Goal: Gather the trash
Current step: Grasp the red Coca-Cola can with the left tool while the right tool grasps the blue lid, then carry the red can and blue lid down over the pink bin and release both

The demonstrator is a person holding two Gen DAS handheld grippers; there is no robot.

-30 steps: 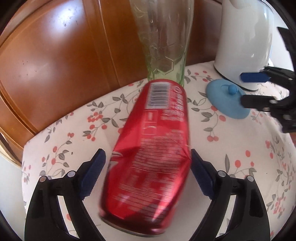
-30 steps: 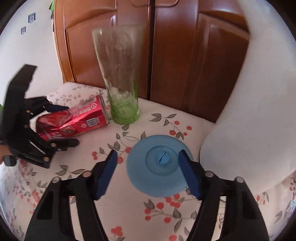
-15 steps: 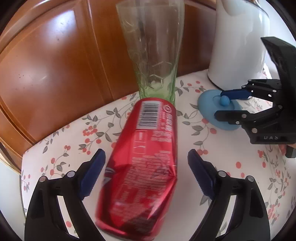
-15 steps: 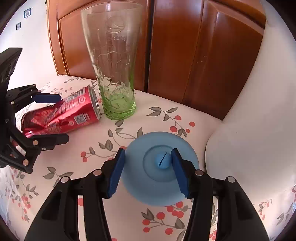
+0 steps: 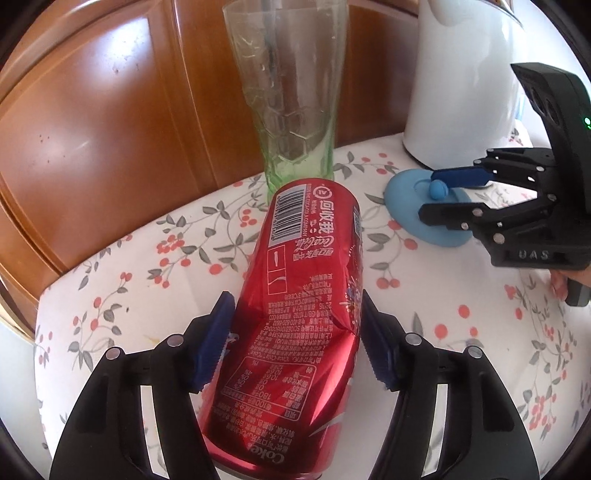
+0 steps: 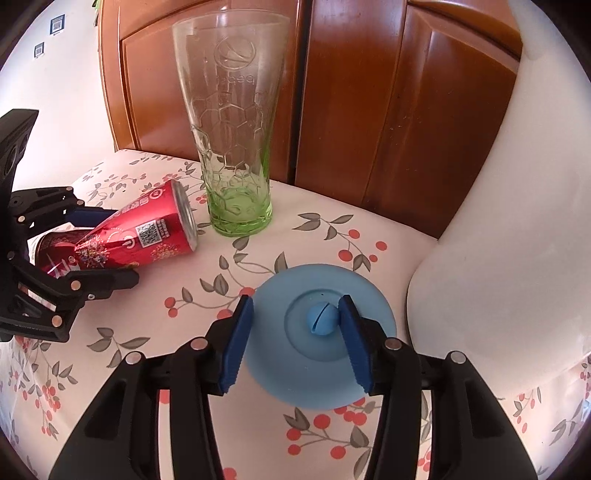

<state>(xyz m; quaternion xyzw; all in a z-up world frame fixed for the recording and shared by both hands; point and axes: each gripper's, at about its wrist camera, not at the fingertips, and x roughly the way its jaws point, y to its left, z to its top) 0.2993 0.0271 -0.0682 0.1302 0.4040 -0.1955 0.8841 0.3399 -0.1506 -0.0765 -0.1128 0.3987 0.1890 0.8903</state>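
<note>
With both jaws closing, the left gripper (image 5: 297, 341) should pinch the dented can (image 5: 295, 321) gently, and the right gripper (image 6: 295, 341) the lid (image 6: 321, 350) knob (image 6: 322, 319) squarely.

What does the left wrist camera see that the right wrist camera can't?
Only the left wrist view shows the can's barcode and a person's fingers.

Only the right wrist view shows the can's QR code and wall stickers.

Both show the dented red can, tall glass, blue lid, left gripper and right gripper, jaws closing.
</note>
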